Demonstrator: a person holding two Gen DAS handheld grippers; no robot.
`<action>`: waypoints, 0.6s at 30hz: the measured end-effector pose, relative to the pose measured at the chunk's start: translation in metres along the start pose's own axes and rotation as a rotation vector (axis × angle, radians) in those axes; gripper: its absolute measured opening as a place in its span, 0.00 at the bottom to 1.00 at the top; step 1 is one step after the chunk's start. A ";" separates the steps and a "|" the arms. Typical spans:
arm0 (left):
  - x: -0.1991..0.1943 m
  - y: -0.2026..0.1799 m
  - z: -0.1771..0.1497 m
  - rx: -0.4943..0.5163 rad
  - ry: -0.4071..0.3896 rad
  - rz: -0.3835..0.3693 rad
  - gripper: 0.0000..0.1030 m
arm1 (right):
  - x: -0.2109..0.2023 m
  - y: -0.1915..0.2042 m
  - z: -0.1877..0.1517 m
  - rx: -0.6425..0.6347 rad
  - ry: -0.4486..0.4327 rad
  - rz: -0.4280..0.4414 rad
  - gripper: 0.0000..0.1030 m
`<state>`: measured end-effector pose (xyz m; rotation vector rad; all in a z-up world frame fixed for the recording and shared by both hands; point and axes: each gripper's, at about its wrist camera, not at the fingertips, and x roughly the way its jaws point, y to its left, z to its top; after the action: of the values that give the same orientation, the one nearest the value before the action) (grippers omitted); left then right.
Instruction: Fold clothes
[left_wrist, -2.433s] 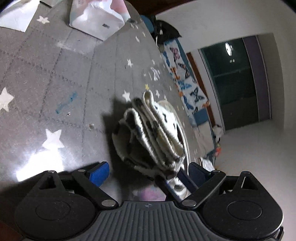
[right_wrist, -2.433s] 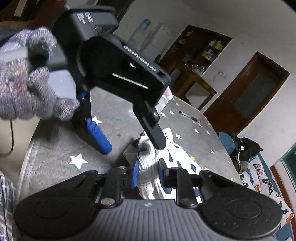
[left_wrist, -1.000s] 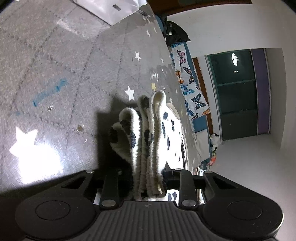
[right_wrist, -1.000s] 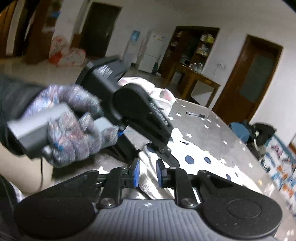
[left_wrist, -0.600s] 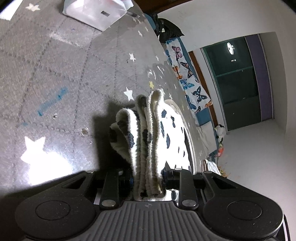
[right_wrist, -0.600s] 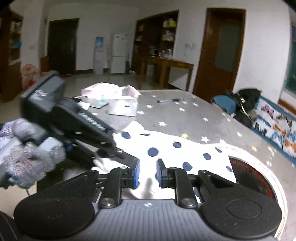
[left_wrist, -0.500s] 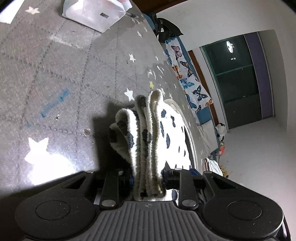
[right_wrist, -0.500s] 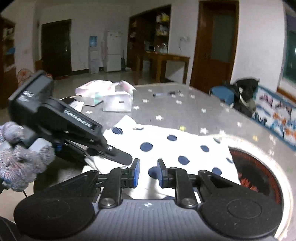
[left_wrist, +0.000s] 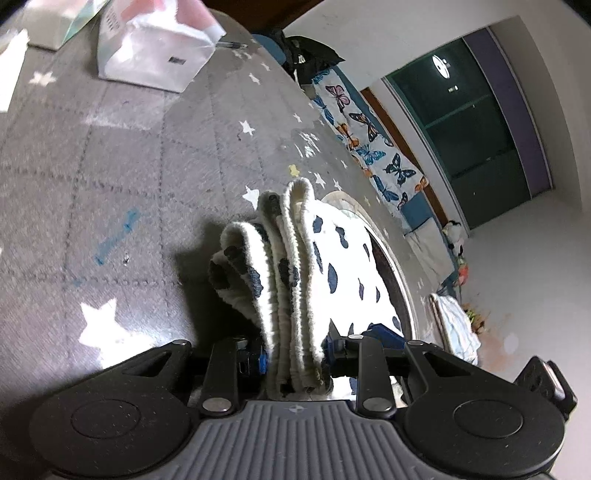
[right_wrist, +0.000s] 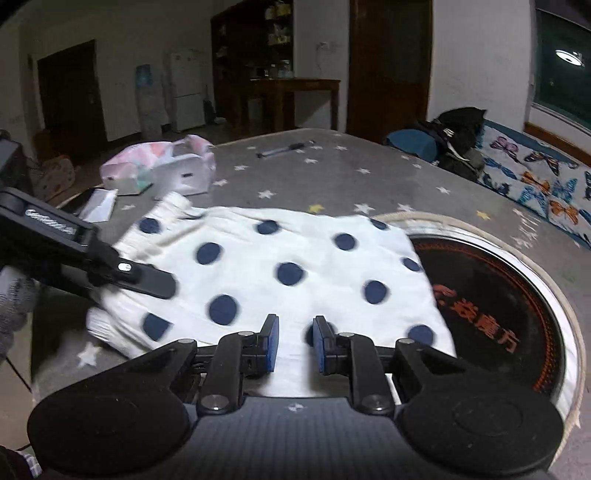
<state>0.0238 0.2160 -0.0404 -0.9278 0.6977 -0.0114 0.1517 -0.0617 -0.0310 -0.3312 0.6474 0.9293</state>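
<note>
A white garment with dark blue dots (right_wrist: 295, 258) lies spread on the grey star-patterned table (right_wrist: 369, 166), its right end over a round black inset (right_wrist: 498, 295). My left gripper (left_wrist: 295, 350) is shut on a thick bunch of the garment's (left_wrist: 291, 280) folded ribbed edges, which stand up between its pads. In the right wrist view one of its black fingers (right_wrist: 144, 277) lies on the garment's left end. My right gripper (right_wrist: 295, 343) is at the near edge, jaws narrow, with white cloth running in between the blue pads.
A white and pink tissue pack (right_wrist: 159, 170) and a pen (right_wrist: 284, 148) lie at the table's far side. A butterfly-print couch (right_wrist: 535, 184) with dark bags (right_wrist: 458, 136) stands to the right. A gloved hand (right_wrist: 14, 299) holds the left gripper.
My right gripper has swung away from the left one along the garment's near edge, and the cloth now shows spread flat. The left gripper has rolled but kept its hold.
</note>
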 end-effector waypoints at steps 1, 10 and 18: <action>-0.001 -0.001 0.000 0.011 0.003 0.004 0.29 | 0.000 -0.004 -0.001 0.005 0.002 -0.013 0.18; -0.011 -0.004 0.006 0.114 0.046 0.034 0.28 | -0.001 -0.024 0.012 0.022 -0.009 -0.082 0.20; -0.023 -0.003 0.012 0.195 0.093 0.045 0.28 | 0.036 -0.014 0.042 0.028 -0.016 0.006 0.25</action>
<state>0.0136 0.2291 -0.0209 -0.7278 0.7892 -0.0818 0.1947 -0.0249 -0.0217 -0.2966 0.6466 0.9272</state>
